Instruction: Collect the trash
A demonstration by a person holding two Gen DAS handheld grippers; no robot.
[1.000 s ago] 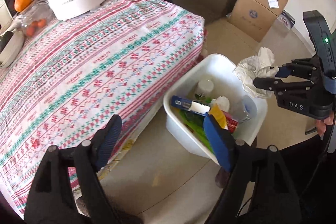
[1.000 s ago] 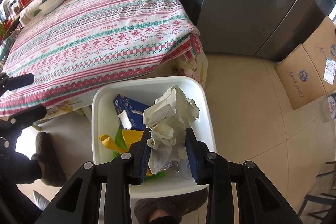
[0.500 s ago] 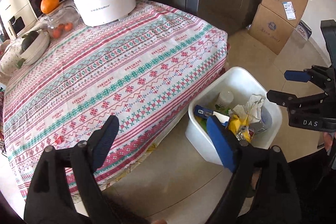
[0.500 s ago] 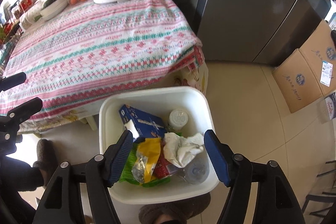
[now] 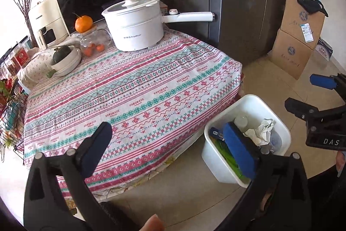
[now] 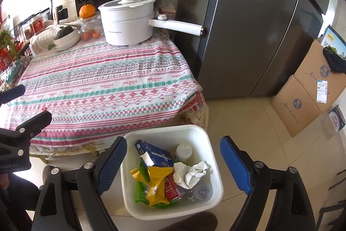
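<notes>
A white plastic bin [image 6: 166,130] stands on the floor by the table corner. It holds a crumpled white paper [image 6: 190,172], a blue carton [image 6: 153,153], a yellow wrapper [image 6: 155,183], a red can [image 6: 173,187] and a small bottle [image 6: 183,151]. My right gripper [image 6: 173,142] hangs above the bin, its jaws opening, nothing touching the pads. My left gripper [image 5: 167,127] hovers over the table's near edge, left of the bin [image 5: 218,166], jaws also opening and empty. The paper [image 5: 262,129] also shows in the left wrist view, with the right gripper [image 5: 301,91] beyond it.
The table has a striped patterned cloth [image 5: 129,90] with a white long-handled pot [image 5: 134,25], a bowl [image 5: 64,60] and an orange [image 5: 84,23] at its far end. A dark fridge [image 6: 248,25] and stacked cardboard boxes [image 6: 302,101] stand behind. A slipper [image 6: 194,220] is beside the bin.
My right gripper let go of the crumpled paper, which now lies in the bin. Both grippers rose and tilted upward, and both pairs of jaws spread wider.
</notes>
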